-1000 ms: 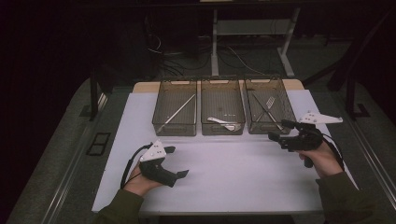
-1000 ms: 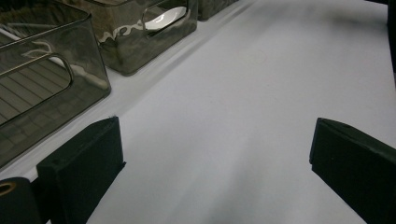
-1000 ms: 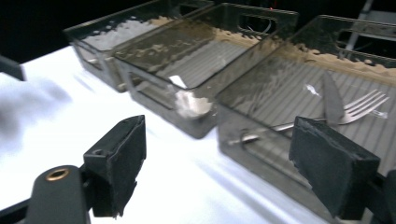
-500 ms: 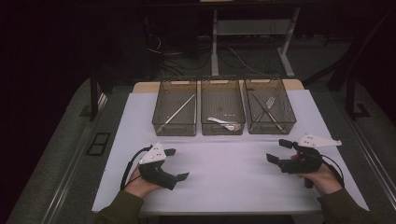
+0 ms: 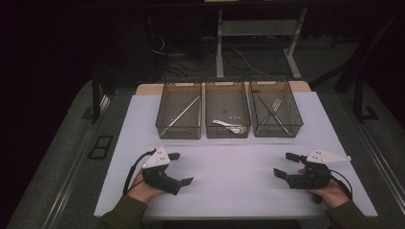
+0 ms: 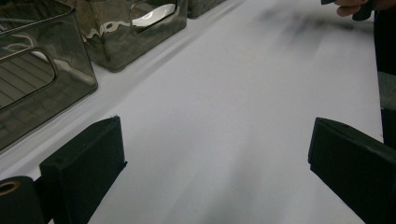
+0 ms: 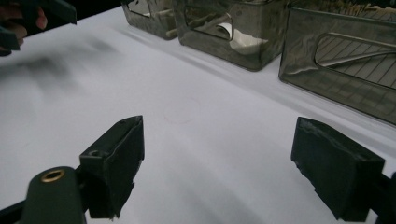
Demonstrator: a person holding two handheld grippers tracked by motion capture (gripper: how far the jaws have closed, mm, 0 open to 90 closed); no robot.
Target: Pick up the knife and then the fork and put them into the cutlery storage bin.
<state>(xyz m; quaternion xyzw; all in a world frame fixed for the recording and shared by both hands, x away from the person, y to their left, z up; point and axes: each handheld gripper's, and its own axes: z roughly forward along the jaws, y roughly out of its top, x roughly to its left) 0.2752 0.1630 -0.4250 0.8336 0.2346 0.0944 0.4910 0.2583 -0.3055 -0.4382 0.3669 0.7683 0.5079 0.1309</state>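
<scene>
I hold both grippers low over the white table sheet (image 5: 229,176), left gripper (image 5: 180,168) and right gripper (image 5: 285,165) each with jaws wide and empty, parked clear. Far off, three smoky clear plastic bins (image 5: 228,115) keep the sorted cutlery (image 5: 273,110) apart.

The room is dark; light falls mainly on the white sheet (image 5: 229,167) that covers most of the wooden table (image 5: 149,88), whose bare top shows at the far corners. Grey carpeted floor (image 5: 62,157) surrounds the table on both sides. Beyond the table's far edge stands a pale metal desk frame (image 5: 219,47) with two legs and a crossbar, and loose cables (image 5: 172,59) trail on the floor beneath it. A black rectangular floor plate (image 5: 98,147) lies off the table's left edge.
</scene>
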